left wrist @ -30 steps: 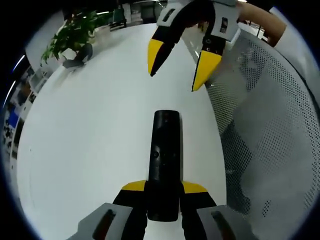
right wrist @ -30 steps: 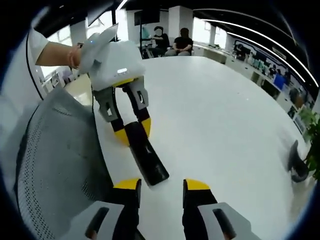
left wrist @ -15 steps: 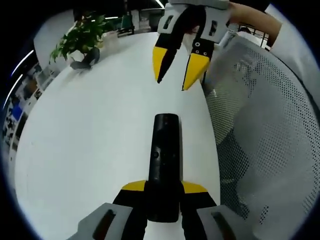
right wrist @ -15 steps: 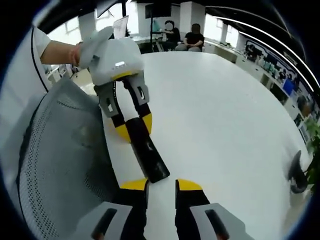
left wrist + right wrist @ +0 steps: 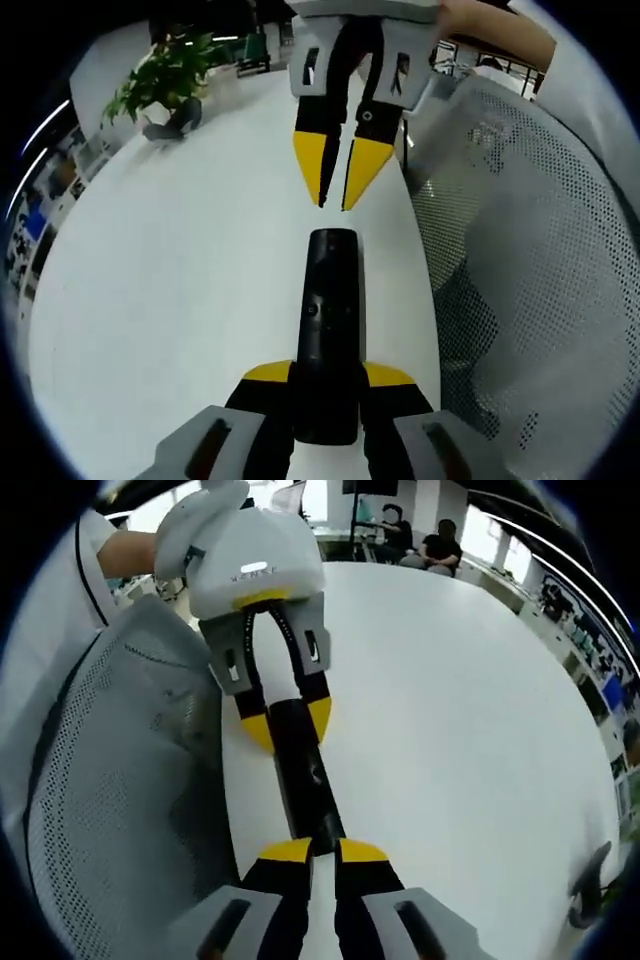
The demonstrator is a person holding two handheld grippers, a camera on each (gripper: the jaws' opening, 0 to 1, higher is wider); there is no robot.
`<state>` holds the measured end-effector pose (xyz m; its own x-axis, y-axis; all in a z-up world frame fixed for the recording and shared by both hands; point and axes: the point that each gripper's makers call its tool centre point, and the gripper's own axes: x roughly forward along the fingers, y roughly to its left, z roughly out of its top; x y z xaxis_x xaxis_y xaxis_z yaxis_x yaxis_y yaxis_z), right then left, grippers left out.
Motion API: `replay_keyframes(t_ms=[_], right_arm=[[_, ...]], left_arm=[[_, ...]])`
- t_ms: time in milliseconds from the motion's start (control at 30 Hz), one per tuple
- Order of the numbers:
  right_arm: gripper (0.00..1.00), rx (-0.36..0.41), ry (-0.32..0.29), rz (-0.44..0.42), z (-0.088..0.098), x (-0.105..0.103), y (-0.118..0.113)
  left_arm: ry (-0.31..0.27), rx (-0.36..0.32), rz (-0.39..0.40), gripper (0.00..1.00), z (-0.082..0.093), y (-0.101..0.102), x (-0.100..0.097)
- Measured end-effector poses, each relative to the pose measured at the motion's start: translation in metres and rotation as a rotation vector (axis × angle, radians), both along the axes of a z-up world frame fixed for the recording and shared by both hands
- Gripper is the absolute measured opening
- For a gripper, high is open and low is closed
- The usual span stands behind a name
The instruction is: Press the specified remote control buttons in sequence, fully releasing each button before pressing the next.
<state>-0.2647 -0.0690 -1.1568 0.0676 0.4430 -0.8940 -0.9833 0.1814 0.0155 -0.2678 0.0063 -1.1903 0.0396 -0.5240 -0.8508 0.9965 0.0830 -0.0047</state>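
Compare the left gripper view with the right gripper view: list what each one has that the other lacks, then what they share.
Left gripper view alone: a potted plant at the far edge of the table.

Right gripper view alone: two seated people beyond the table's far end, and the white housing of the left gripper, whose jaws clamp the remote control.

Shared: the black remote control on the white table, the mesh chair back beside it, and the right gripper, jaws nearly closed, tips near the remote's free end.
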Motion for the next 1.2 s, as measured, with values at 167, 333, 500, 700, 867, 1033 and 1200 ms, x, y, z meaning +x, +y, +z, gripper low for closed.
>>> replay_keyframes(t_ms=[167,333,500,700,867,1033,1200], right_arm=[[0.01,-0.04,0.012,0.063,-0.008,-0.002,-0.001],[0.0,-0.068,0.019,0.1,-0.016,-0.001,-0.003],[0.0,-0.078,0.02,0.116,-0.02,0.0,-0.002],[0.0,-0.073,0.035,0.115,-0.023,0.002,0.0],[0.0,-0.101,0.028,0.149,-0.029,0.001,-0.001],[0.0,-0.108,0.017,0.152,-0.03,0.001,-0.001],[0.0,-0.163,-0.079,0.23,-0.031,0.001,0.001]], left_arm=[[-0.006,-0.013,0.003,0.24,0.0,0.0,-0.001],[-0.005,-0.02,0.005,0.24,0.0,0.0,-0.001],[-0.002,-0.034,0.009,0.24,0.0,0.0,0.0],[0.0,-0.07,0.024,0.24,0.001,0.001,-0.001],[-0.001,-0.085,0.025,0.24,0.001,0.0,-0.001],[-0.001,-0.102,0.023,0.24,0.001,0.001,-0.001],[-0.003,-0.112,0.028,0.24,0.001,0.0,-0.001]])
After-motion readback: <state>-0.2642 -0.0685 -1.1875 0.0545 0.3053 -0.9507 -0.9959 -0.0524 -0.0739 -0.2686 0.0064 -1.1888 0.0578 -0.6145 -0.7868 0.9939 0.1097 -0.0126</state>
